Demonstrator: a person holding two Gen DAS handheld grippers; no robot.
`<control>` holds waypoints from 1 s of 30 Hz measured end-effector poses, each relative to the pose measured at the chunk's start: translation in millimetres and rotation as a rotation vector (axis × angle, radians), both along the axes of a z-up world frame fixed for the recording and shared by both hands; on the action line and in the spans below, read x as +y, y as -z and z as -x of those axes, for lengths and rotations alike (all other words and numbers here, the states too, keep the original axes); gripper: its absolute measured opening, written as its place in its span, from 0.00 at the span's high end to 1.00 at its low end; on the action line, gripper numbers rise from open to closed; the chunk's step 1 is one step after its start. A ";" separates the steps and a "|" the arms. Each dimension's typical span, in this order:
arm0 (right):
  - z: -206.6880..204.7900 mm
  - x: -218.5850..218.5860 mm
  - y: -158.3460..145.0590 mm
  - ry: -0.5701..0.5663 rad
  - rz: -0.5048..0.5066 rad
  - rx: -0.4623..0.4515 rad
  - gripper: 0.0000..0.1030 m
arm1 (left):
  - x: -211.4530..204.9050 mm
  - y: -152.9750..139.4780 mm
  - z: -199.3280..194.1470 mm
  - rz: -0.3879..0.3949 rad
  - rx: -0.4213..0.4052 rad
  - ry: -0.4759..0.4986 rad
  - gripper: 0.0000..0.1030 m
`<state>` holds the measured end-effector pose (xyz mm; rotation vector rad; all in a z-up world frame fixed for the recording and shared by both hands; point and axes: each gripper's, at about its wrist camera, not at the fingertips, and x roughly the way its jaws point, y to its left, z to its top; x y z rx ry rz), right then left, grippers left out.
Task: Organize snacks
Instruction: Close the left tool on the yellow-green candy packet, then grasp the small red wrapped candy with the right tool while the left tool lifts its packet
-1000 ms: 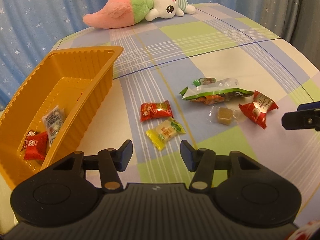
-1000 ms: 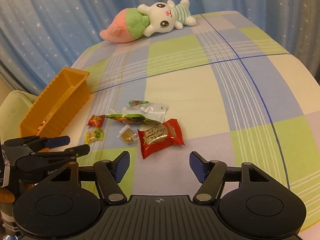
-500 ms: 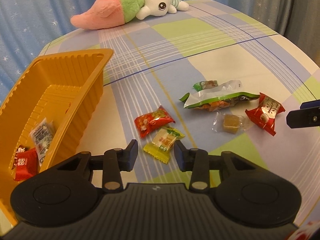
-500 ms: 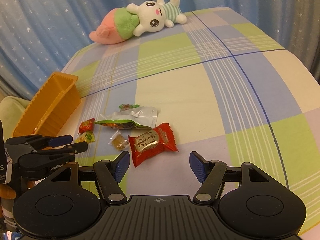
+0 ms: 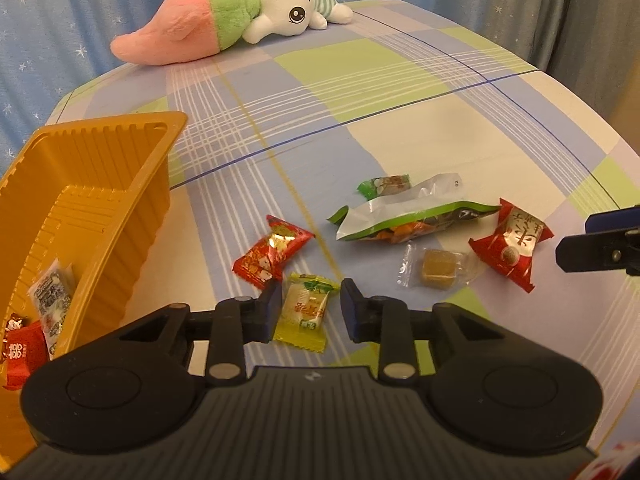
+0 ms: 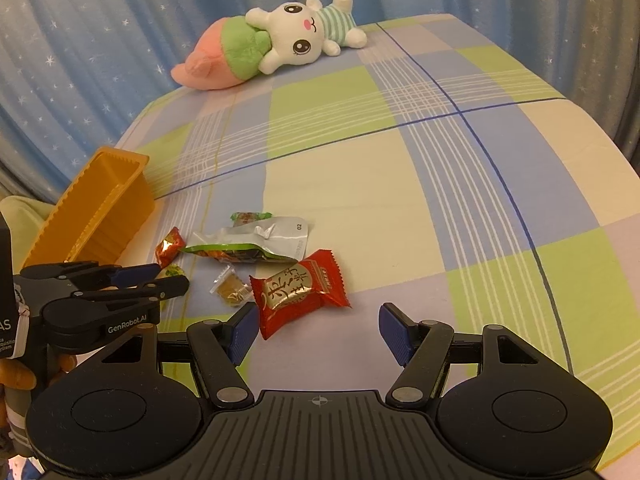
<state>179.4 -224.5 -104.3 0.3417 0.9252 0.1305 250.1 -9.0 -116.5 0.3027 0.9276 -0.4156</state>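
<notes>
A checked cloth (image 5: pixel 400 92) in pale green, lilac and cream squares covers one rounded table and fills most of both views, with pleated blue star-print curtains (image 5: pixel 60 20) behind it. One soft plush rabbit (image 5: pixel 240 20) with a pink and green body lies at the upper middle of the frame. One ribbed orange plastic tray (image 5: pixel 100 184) sits at the left edge; three wrapped snacks show in its lower corner. Six snacks lie loose on the cloth at centre: one long green and silver foil pouch (image 5: pixel 408 220), two red crinkled wrappers (image 5: pixel 274 252) (image 5: pixel 514 246), one small green packet (image 5: pixel 384 185), one clear-wrapped brown cube (image 5: pixel 436 270) and one yellow candy (image 5: pixel 306 310). The left gripper (image 5: pixel 307 310) has just been closing and straddles the yellow candy; its left pad touches the wrapper, the right stands just clear. The right gripper (image 6: pixel 316 330) hangs released at the bottom of its view, with nothing between its blue pads.
</notes>
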 end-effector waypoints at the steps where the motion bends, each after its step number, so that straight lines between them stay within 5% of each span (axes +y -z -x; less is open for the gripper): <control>1: 0.0 0.0 -0.1 0.001 0.000 -0.001 0.36 | 0.3 -0.1 0.8 0.003 0.001 -0.002 0.73; 4: -0.3 0.1 -0.6 0.000 0.001 -0.005 0.36 | 3.2 -0.5 5.0 0.020 0.010 -0.009 0.81; 13: -3.4 9.5 -10.5 -0.050 0.002 -0.069 0.36 | 28.1 -4.6 28.8 0.034 0.022 -0.110 0.81; 30: -64.5 87.7 -15.3 -0.436 0.014 -0.199 0.36 | 139.3 -23.2 93.7 0.012 0.023 -0.483 0.81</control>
